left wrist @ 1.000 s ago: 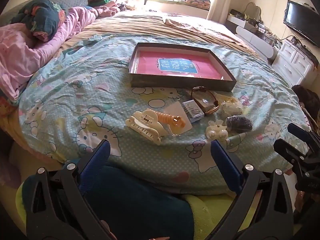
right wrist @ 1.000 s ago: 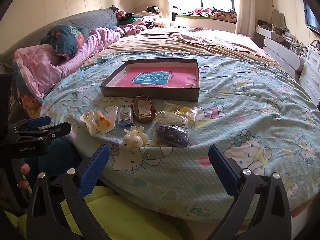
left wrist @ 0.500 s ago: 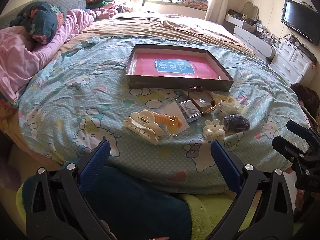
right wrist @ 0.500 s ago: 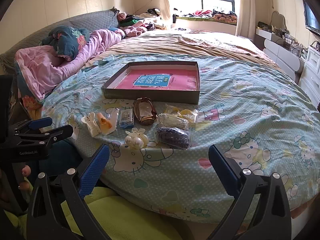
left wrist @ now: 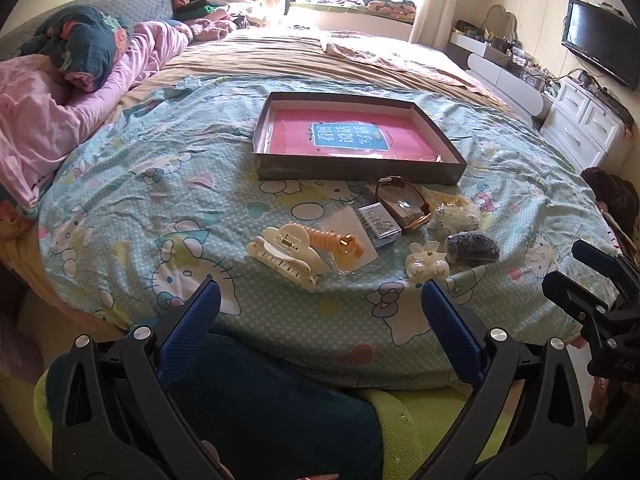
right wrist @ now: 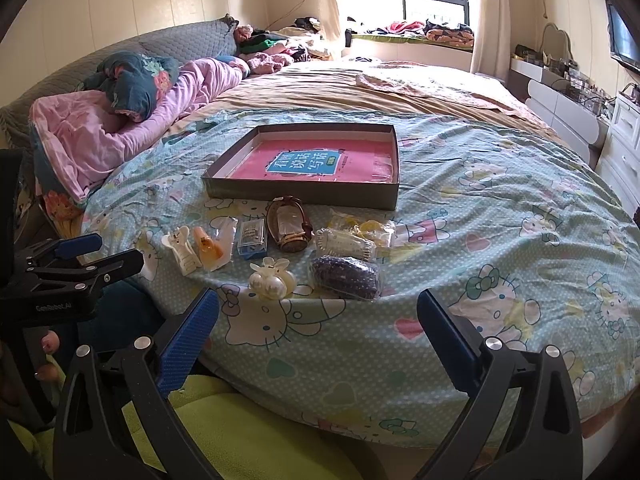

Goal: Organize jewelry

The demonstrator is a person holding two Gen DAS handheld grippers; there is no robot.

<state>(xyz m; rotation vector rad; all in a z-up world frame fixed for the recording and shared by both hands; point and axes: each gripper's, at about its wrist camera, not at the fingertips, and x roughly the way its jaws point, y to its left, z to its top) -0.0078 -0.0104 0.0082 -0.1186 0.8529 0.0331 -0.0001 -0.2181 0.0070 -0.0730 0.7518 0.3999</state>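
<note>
1. A round bed (left wrist: 168,184) with a pale green cartoon-cat cover fills both views, with pink bedding heaped along its left side.
2. A shallow grey box (left wrist: 356,170) with a pink and blue printed sheet inside sits in the middle of the cover.
3. The jewelry lies in a loose cluster just in front of the box, near the bed's edge: a cream hair claw (left wrist: 286,258), an orange clip (left wrist: 340,240) on a clear packet, a small clear case (left wrist: 379,225), a brown-strapped watch (left wrist: 404,204), a pearl clip (left wrist: 426,265) and a dark beaded piece (left wrist: 472,246) that seems to be bagged.
4. The left gripper (left wrist: 318,300) hovers short of the bed's edge, its blue-padded jaws spread wide and holding nothing.
5. The right gripper (right wrist: 316,308) hangs likewise, wide apart and empty, near the pearl clip.
</note>
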